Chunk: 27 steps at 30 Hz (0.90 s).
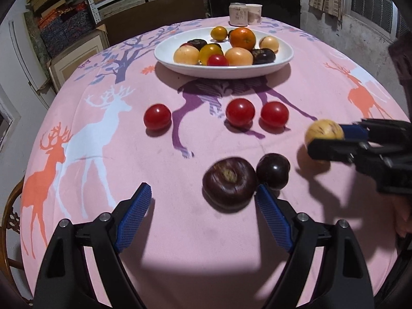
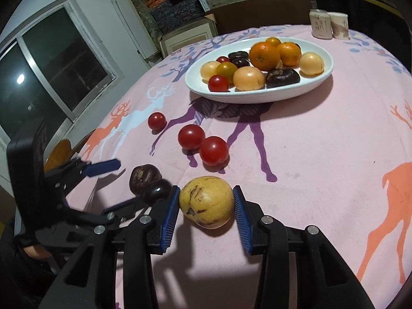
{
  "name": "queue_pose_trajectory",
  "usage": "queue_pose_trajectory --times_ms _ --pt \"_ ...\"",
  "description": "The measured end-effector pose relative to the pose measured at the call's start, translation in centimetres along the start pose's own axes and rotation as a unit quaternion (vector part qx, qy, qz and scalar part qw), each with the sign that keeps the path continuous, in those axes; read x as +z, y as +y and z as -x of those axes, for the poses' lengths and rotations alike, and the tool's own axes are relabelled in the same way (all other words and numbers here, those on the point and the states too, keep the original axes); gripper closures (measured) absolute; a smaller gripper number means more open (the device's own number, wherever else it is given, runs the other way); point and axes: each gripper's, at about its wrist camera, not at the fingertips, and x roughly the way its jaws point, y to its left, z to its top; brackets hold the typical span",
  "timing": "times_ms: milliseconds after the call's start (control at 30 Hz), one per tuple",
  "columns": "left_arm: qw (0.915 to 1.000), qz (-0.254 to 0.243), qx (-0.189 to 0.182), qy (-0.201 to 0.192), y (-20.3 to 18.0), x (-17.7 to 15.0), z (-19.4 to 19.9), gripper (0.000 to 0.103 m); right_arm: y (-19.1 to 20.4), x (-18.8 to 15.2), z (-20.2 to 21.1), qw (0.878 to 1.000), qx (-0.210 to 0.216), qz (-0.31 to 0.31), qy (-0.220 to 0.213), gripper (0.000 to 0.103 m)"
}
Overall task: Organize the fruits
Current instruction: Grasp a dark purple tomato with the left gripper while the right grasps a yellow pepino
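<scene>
- The tabletop (image 1: pixel 180 231) wore a pink cloth printed with deer and trees; shelves of stacked boxes stood behind it, and a dark window showed in the right wrist view.
- A white oval plate (image 1: pixel 164 51) sat toward the far edge, holding oranges, pale yellow fruits, dark purple ones and a small red tomato.
- Two cups (image 1: pixel 244 13) stood at the far edge behind the plate.
- Three red tomatoes (image 1: pixel 240 112) lay loose mid-cloth.
- The right gripper (image 2: pixel 206 206) had its fingers pressed to both sides of a speckled yellow fruit (image 2: pixel 206 202), near the tabletop's near edge.
- The left gripper (image 1: pixel 203 206) had its fingers spread wide and empty; a flat dark purple fruit (image 1: pixel 229 182) lay just ahead, beside the right-hand finger, a rounder dark fruit (image 1: pixel 273 170) touching it.
</scene>
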Motion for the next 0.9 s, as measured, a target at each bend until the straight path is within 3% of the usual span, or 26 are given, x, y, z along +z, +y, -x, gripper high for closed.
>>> queue_pose_trajectory --times_ms 67,133,300,433,600,700,900 --pt "1.0000 -0.001 -0.005 0.001 -0.1 0.4 -0.2 0.023 0.1 0.0 0.2 1.000 -0.003 0.004 -0.004 0.061" --pt "0.9998 -0.010 -0.011 0.012 -0.6 0.5 -0.7 0.035 -0.1 -0.1 0.3 1.000 -0.001 0.001 -0.006 0.061" --pt "0.9998 -0.006 -0.019 0.008 -0.6 0.3 -0.8 0.037 -1.2 -0.1 0.4 1.000 0.008 -0.021 -0.005 0.061" --pt "0.9994 -0.002 -0.035 0.004 -0.7 0.4 -0.9 0.051 -1.3 -0.1 0.3 1.000 0.014 -0.023 -0.003 0.061" --pt "0.9993 -0.002 -0.037 -0.001 -1.4 0.4 -0.8 0.059 -1.5 -0.2 0.3 0.999 0.020 -0.026 -0.004 0.061" --pt "0.9992 0.001 -0.040 0.000 -1.3 0.4 -0.8 0.058 -1.6 -0.2 0.2 0.999 0.021 -0.029 -0.003 0.061" --pt "0.9983 0.024 -0.053 0.005 -0.6 0.5 -1.1 0.041 -1.6 -0.2 0.2 0.999 0.022 -0.029 -0.004 0.061"
